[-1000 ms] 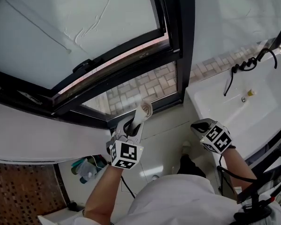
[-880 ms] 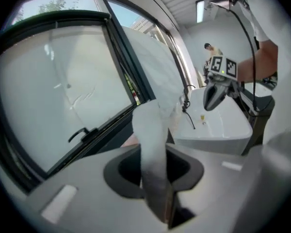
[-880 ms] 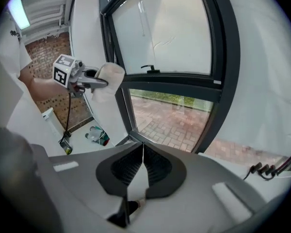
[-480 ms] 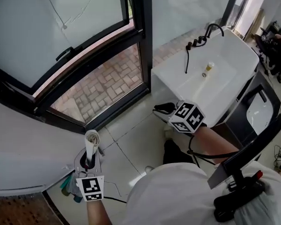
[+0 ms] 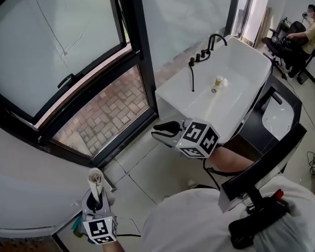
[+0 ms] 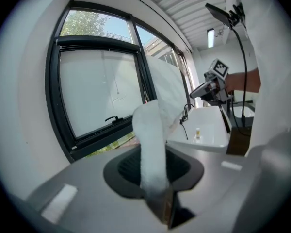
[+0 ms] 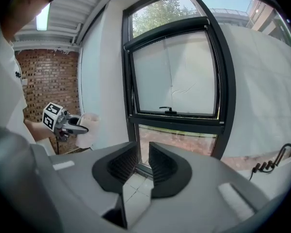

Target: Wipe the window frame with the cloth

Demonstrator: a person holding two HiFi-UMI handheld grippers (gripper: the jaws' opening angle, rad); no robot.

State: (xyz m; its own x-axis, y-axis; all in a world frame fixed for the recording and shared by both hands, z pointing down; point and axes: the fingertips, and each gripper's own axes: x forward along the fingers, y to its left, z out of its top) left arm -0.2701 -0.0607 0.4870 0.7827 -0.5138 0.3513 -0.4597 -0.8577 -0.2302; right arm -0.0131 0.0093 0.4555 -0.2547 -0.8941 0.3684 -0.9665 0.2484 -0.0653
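- Here, the left hand-held gripper [image 5: 96,194] is clamped on a rolled white cloth [image 5: 96,180], which stands up out of its jaws.
- The black window frame [image 5: 139,56] is ahead of that hand-held gripper, well apart from the cloth.
- The right hand-held gripper [image 5: 165,132] holds nothing; its jaws are a narrow gap apart and point towards the window frame.
- A white basin [image 5: 241,72] sits near the right hand-held gripper, on its right side.
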